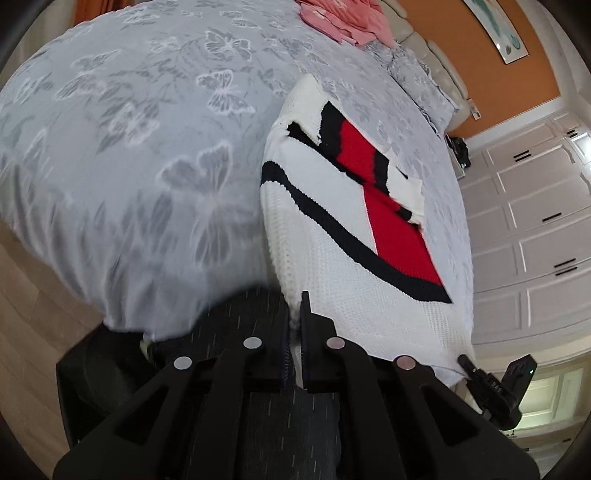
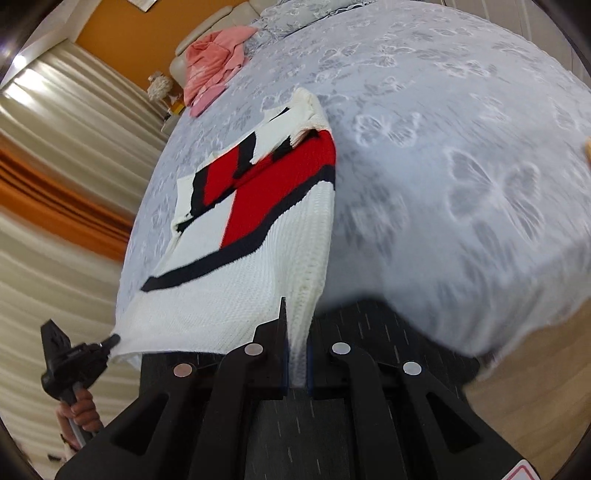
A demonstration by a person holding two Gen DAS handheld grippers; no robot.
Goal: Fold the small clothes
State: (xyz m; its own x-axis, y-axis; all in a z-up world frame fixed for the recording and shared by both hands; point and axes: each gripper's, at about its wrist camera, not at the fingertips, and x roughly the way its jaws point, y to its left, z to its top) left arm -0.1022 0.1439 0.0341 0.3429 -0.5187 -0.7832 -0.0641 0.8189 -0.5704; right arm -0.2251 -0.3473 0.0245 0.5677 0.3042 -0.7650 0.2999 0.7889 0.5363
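A white knit sweater (image 1: pixel 332 240) with a red block and dark stripes lies on the bed, its sleeves folded in over the chest. It also shows in the right wrist view (image 2: pixel 236 266). My left gripper (image 1: pixel 295 314) is shut on one corner of the sweater's hem. My right gripper (image 2: pixel 297 325) is shut on the other hem corner. Each gripper shows in the other's view, the right one (image 1: pixel 495 384) at the hem's far corner, the left one (image 2: pixel 74 362) held by a hand. The hem is lifted off the bed edge between them.
The bed (image 1: pixel 129 147) has a pale grey butterfly-print cover. A pink garment (image 2: pixel 214 74) lies crumpled near the headboard, also in the left wrist view (image 1: pixel 343 18). White wardrobe doors (image 1: pixel 535 221) stand to one side, curtains (image 2: pixel 55 166) to the other. Wooden floor (image 1: pixel 29 314) lies below.
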